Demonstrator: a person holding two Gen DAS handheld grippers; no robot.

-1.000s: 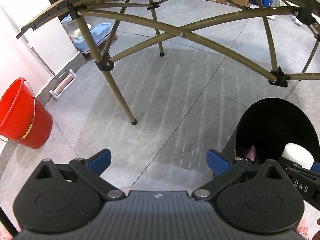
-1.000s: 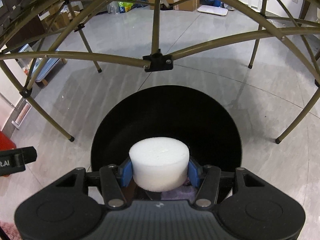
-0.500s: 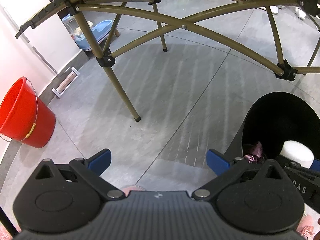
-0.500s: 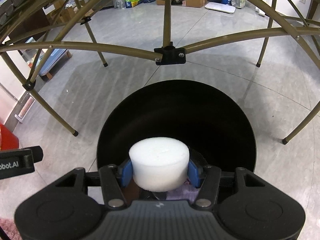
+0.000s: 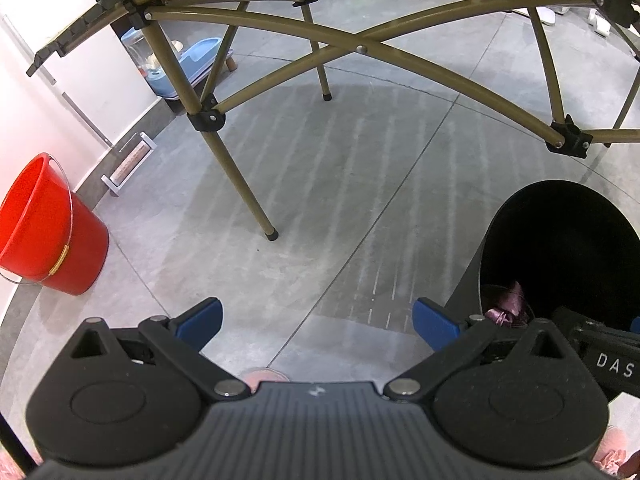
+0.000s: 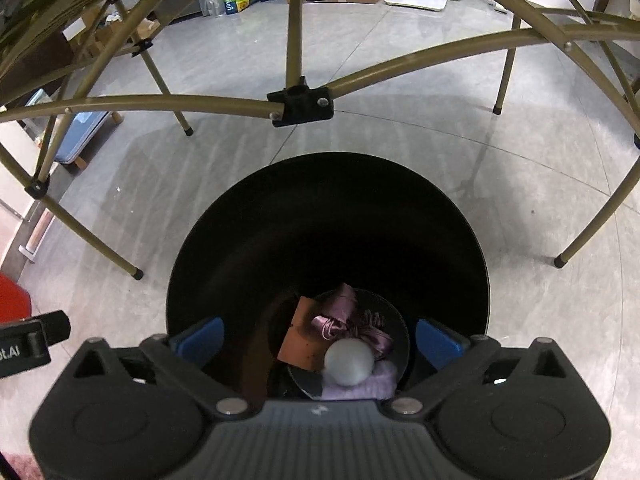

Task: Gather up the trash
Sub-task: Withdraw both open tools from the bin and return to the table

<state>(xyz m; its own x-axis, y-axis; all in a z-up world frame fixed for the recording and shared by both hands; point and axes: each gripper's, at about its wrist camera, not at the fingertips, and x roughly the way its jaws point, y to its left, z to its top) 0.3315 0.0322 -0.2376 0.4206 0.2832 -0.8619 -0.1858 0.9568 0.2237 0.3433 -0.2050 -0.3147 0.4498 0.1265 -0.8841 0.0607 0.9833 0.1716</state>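
Right gripper (image 6: 318, 338): your fingers just sprang wide, nothing between them.
Foam puck (image 6: 349, 362): lying inside the black bin (image 6: 460, 240).
Left gripper (image 5: 316, 322): fingers spread, empty.

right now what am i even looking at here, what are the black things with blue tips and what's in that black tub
These are two hand-held grippers, one in each of a person's hands, with a fisheye camera on each looking forward along its two blue-tipped fingers. One picture is from the left gripper, the other from the right gripper. Both point down at a grey tiled floor under a folding table frame. The right gripper hangs over a black trash bin; its jaws have just been opening, and nothing is between them now. The white foam cylinder lies inside the bin with purple ribbon and a brown card. The left gripper is open and empty. A red bucket stands by the wall.
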